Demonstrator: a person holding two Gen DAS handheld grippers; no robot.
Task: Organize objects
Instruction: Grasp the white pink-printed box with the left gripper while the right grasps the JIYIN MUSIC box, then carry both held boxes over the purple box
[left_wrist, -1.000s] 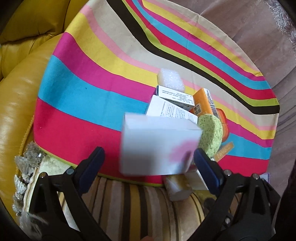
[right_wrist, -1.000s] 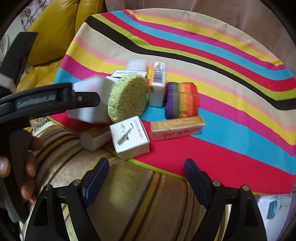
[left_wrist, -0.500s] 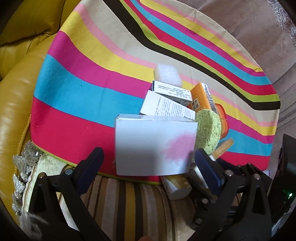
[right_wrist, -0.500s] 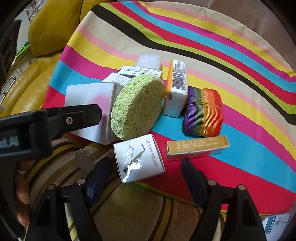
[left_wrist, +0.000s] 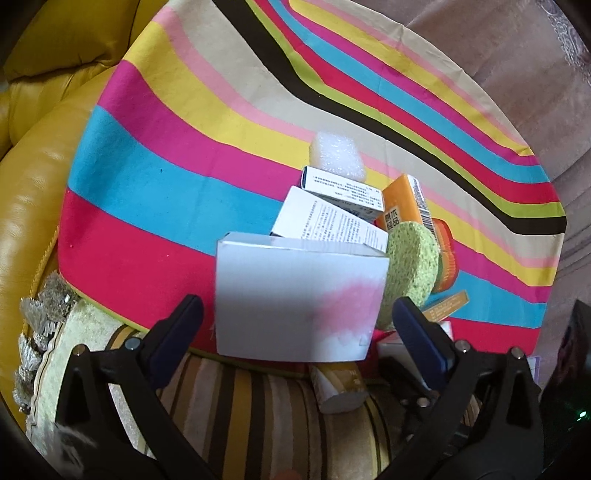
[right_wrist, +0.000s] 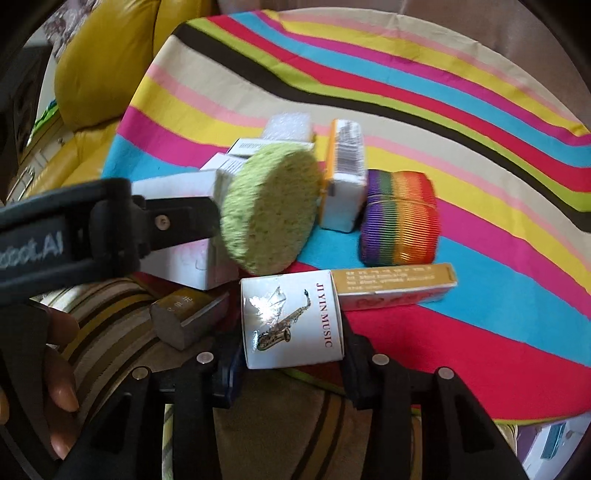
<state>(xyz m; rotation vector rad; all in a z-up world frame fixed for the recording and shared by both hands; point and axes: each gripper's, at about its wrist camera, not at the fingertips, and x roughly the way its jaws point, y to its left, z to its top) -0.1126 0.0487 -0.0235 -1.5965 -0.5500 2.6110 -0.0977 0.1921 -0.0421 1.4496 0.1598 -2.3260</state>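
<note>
Right wrist view: the right claw (right_wrist: 291, 360) has just been closing and is clamping the saxophone box (right_wrist: 290, 319) at the striped cloth's (right_wrist: 461, 332) near edge. Left claw (left_wrist: 297, 323) is standing apart around the white box (left_wrist: 295, 295). Lifting straight is probably avoiding the green sponge (right_wrist: 269, 206).

Glossy yellow leather sofa (left_wrist: 33, 192), matt woven striped cloth (left_wrist: 184, 155), porous green sponge (right_wrist: 269, 206), smooth cardboard white box (left_wrist: 295, 299)

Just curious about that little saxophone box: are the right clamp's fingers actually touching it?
Touching. In the right wrist view the right gripper has just closed in, its fingers flush against both sides of the saxophone box.
</note>
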